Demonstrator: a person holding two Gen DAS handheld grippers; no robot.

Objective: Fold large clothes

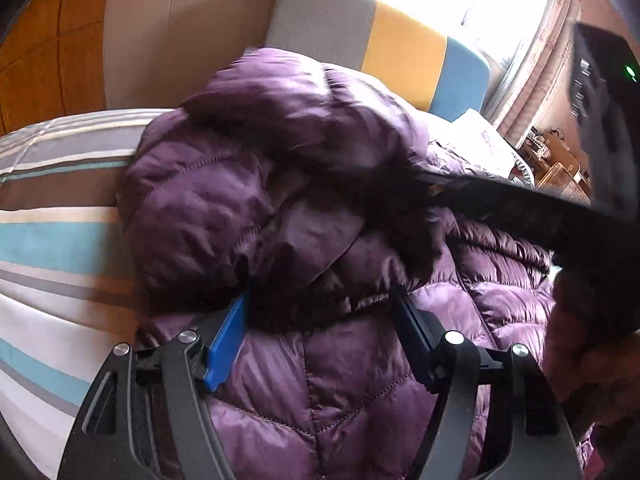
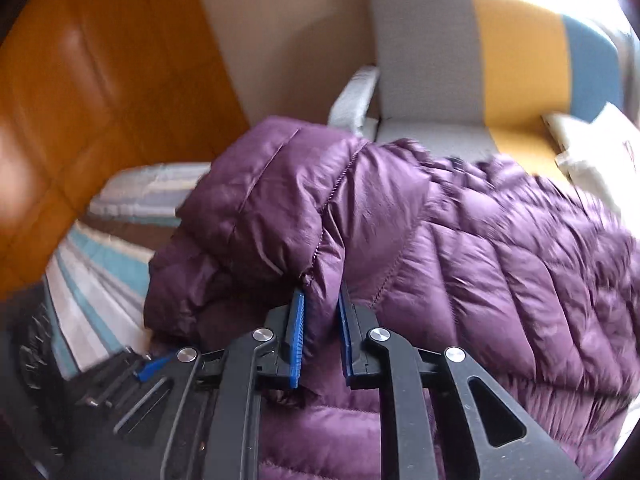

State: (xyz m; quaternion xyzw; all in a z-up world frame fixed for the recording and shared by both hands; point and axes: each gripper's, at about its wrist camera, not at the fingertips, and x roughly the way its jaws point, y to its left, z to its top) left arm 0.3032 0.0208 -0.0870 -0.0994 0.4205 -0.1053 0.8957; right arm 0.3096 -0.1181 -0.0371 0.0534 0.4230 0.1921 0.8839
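Jacket (image 2: 440, 240), purple and puffy, lies bunched on the striped bed (image 1: 52, 240). It looks light, soft and slippery. My right gripper (image 2: 322, 312) pinches a quilted fold near its seam; my left gripper (image 1: 320, 320) straddles the near edge, jaws wide, gripping nothing.

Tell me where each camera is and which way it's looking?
Left wrist view: sits on the left gripper, looking down along its blue fingers at the purple puffy jacket on the striped bed cover; the other gripper crosses on the right.
Right wrist view: sits on the right gripper, looking down at the jacket, its fingers pinching a fold; part of the left gripper shows at lower left.
Both views share the jacket, the bed cover and the grey, yellow and blue chair.
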